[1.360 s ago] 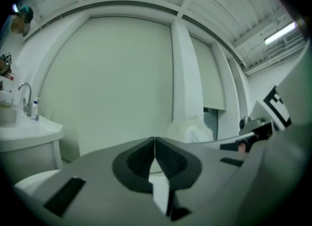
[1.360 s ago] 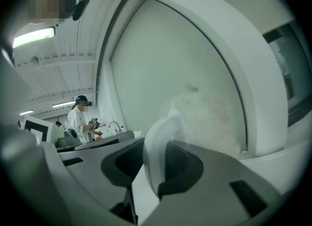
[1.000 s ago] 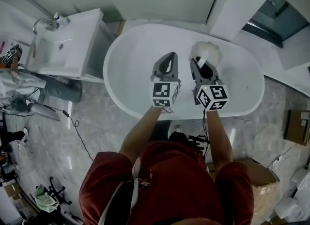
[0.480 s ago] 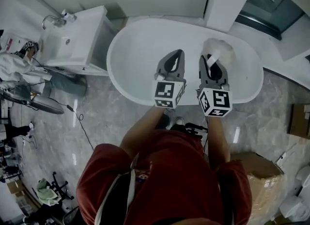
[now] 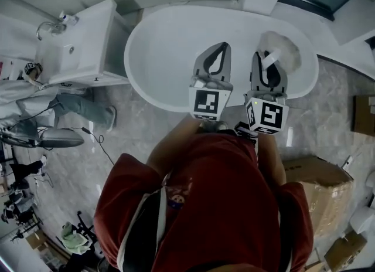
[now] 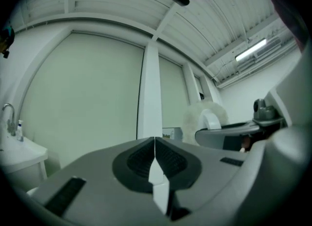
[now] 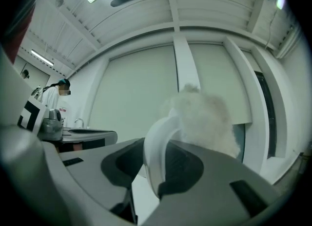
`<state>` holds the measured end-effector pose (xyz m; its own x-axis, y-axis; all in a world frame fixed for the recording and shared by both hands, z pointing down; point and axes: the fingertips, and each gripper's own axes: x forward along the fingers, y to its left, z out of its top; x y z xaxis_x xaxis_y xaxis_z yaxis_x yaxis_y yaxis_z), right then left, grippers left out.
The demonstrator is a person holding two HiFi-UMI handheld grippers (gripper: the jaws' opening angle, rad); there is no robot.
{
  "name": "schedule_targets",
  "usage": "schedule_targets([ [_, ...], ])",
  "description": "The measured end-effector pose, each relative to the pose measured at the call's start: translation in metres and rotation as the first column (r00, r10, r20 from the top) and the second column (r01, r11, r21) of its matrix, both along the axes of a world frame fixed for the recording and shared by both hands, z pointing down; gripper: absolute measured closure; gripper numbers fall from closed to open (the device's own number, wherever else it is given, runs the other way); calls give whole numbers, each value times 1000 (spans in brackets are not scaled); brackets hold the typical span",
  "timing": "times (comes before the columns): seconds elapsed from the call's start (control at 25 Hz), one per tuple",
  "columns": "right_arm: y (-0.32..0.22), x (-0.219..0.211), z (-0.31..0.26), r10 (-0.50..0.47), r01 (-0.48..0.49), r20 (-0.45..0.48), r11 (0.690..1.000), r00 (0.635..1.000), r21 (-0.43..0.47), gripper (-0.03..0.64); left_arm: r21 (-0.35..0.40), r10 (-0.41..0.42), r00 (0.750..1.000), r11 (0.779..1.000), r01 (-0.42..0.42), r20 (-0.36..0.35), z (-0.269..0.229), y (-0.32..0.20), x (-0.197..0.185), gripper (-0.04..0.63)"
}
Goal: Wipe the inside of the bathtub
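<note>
While both claws are held out over the one white bathtub point(image 5: 170, 48), only the right claw point(image 5: 268, 60) carries anything. Its jaws are clamped on the white loop strap point(image 7: 155, 157) of a single fluffy white pad point(image 5: 282, 48). In the head view the pad lies over the bathtub's right end, close to the far rim; whether it touches the surface cannot be told. The left claw point(image 5: 218, 51) is over the middle of the bathtub, just left of the right claw, and the left gripper view shows its jaws pressed together with nothing between them point(image 6: 154, 144). Each claw has one marker cube, two in all point(image 5: 206, 104) point(image 5: 267, 116), printed with black-and-white square patterns rather than letters. One washbasin point(image 5: 79, 51) with one tap point(image 5: 48, 27) stands against the bathtub's left end. A second person in white point(image 5: 23, 98) stands on the floor beyond the washbasin, on the side away from the bathtub. One large cardboard box point(image 5: 319, 191) sits on the floor, off the bathtub's right end, on the near side. Compared with a second ago, the pad has travelled from just right of the bathtub's middle to its right end. Both claws have shifted the same way, their jaws unchanged.
</note>
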<state>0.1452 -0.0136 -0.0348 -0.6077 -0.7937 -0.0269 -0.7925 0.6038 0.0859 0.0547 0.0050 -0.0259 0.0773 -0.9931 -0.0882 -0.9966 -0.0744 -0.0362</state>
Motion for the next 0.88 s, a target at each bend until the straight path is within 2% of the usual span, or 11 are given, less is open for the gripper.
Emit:
schedule_targets([
  [0.32,-1,-11,5,3,-2,-45,1000,999,15,520,29,3,1000,1000,-3,16,2,1,-20,580],
  [0.52,18,40,4,2,-2,-63,1000,998,4,520,25,13,1000,1000,-13,10,-4,19,28,580],
  [0.56,14,31,6,0,0,-69,1000,998,-1,520,27,13,1000,1000,-13,1,-4,16,20,580],
  [0.72,-17,-55,26,-14,12,-89,1000,996,-23,520,22,18,1000,1000,-19,4,14,-14,-63,580],
  [0.76,-20,-64,29,-17,15,-90,1000,996,-27,520,19,17,1000,1000,-17,-7,16,-17,-71,580],
  [0.88,-10,-34,24,-14,12,-88,1000,996,-28,520,21,24,1000,1000,-24,-18,10,-8,-39,580],
])
